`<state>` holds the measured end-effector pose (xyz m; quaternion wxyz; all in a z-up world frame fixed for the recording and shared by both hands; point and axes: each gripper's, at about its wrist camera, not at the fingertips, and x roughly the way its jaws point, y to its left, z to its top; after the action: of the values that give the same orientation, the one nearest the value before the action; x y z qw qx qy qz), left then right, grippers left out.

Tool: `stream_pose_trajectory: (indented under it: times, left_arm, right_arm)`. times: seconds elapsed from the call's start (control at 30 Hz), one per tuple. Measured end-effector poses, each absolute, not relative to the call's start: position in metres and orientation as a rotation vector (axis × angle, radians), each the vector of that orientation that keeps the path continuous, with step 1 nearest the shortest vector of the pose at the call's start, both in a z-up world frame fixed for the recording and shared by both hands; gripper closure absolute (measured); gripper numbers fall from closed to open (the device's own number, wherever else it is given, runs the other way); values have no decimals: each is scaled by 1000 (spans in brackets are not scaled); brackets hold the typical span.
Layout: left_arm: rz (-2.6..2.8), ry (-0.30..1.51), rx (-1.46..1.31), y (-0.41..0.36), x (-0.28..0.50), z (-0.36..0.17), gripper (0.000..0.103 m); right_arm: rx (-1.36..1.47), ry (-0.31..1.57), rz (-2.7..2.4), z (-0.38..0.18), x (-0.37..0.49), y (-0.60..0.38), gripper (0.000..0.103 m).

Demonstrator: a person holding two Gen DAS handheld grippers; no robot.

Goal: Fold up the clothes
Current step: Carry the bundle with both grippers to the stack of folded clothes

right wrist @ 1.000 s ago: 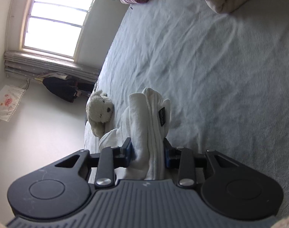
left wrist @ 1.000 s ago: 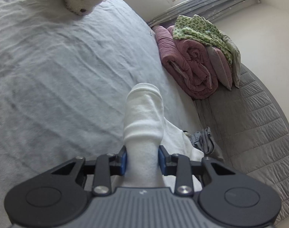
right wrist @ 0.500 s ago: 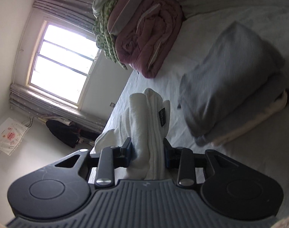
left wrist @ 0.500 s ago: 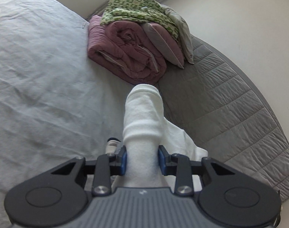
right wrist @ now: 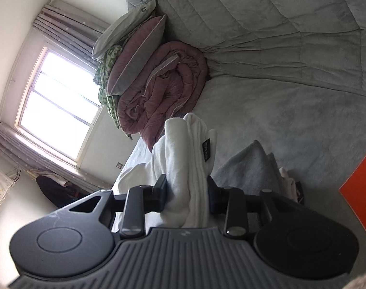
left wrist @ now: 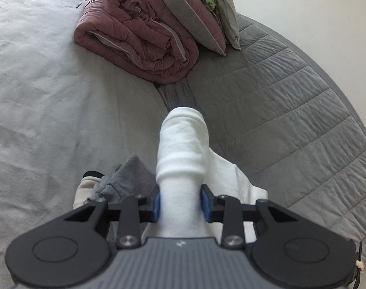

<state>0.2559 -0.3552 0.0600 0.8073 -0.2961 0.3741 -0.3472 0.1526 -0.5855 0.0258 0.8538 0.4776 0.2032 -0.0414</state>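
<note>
Left gripper and right gripper fingers both pinching white garment; maroon duvet at 11 o'clock.

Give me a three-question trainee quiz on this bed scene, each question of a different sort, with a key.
1. True or false: the left gripper is shut on the white garment.
2. Multiple choice: what lies on top of the rolled maroon quilt? A) a plush toy B) pillows and a green patterned cloth C) a laptop
3. Fill in: on the bed, just left of the left gripper, lies a folded ____ garment.

Key:
1. True; the right gripper clamps the same white garment too.
2. B
3. grey
</note>
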Motion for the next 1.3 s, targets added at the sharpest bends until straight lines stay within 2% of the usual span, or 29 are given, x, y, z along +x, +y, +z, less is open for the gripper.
stream_pose_trajectory:
  times: [0.07, 0.13, 0.3, 0.47, 0.6, 0.67, 0.83, 1.0, 1.1, 1.23, 1.3]
  left_arm:
    - [-722, 791, -611, -359, 256, 45, 66]
    - [-702, 782, -590, -362, 255, 30, 60]
    - [-713, 722, -603, -355, 252, 25, 57]
    - [-662, 625, -551, -351, 246, 49, 55]
    - [-660, 515, -493, -351, 235, 69, 56]
    - [-687, 481, -459, -353, 228, 75, 63]
    - [-746, 475, -350, -364, 210, 61, 72]
    - [-737, 470, -238, -370, 200, 43, 78]
    - [-720, 484, -215, -370, 194, 52, 77]
    - [-698, 503, -183, -370, 187, 64, 64]
    - [-686, 512, -167, -370, 183, 70, 62]
  right_arm:
    - [989, 452, -99, 9, 157, -591, 66]
    - [952, 452, -115, -7, 159, -590, 62]
    - [893, 365, -81, -26, 155, -589, 53]
    - [724, 315, -131, 1, 149, -579, 48]
    - [560, 235, -177, 23, 141, -565, 48]
    - [481, 207, -177, 29, 138, -554, 49]
    - [297, 220, -181, 15, 136, -525, 70]
    - [227, 284, -221, -16, 137, -518, 68]
    - [247, 281, -211, -12, 132, -520, 67]
    - [265, 289, -213, -2, 131, -519, 63]
    - [272, 291, -219, 3, 128, -518, 62]
